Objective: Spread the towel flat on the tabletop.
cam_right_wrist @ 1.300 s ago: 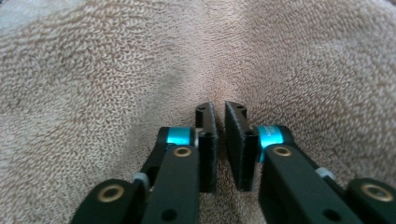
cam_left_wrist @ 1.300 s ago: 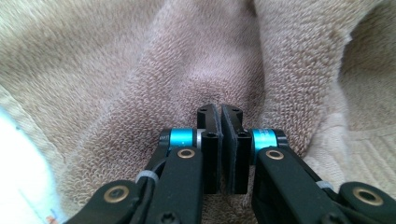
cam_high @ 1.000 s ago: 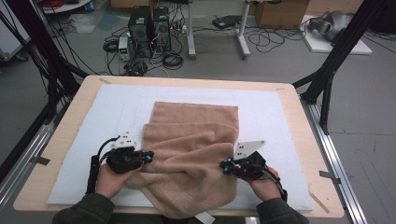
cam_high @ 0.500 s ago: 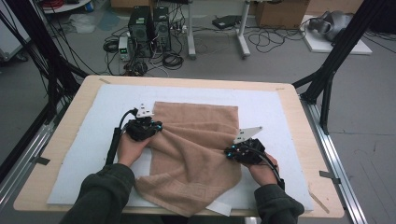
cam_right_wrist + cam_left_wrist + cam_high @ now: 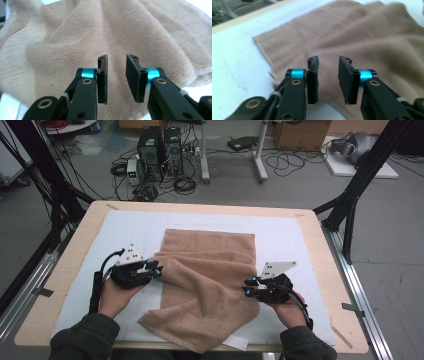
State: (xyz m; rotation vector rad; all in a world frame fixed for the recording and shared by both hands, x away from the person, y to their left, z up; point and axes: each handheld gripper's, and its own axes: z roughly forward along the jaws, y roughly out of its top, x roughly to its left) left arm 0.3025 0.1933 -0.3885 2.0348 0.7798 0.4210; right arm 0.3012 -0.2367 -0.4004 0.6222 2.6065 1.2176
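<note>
A tan towel (image 5: 210, 270) lies loosely folded and rumpled on the white mat (image 5: 290, 240), its near corner hanging toward the table's front edge. My left gripper (image 5: 157, 268) sits at the towel's left edge, pointing right. In the left gripper view that gripper (image 5: 328, 60) has just been opening and stands open, nothing between its pads, with the towel (image 5: 367, 37) beyond it. My right gripper (image 5: 248, 286) is at the towel's right edge, pointing left. It too (image 5: 117, 58) has just been opening and is open and empty, above the towel (image 5: 75, 37).
The mat covers most of the wooden table (image 5: 330, 265). A white slip (image 5: 235, 342) pokes out under the towel at the front edge. Black frame posts (image 5: 350, 205) stand at both sides; computers and cables (image 5: 160, 155) are on the floor beyond.
Both grippers carried the towel's side edges away from the person, then opened and let go. The left hand has drawn back a little toward the person. The towel now lies flatter.
</note>
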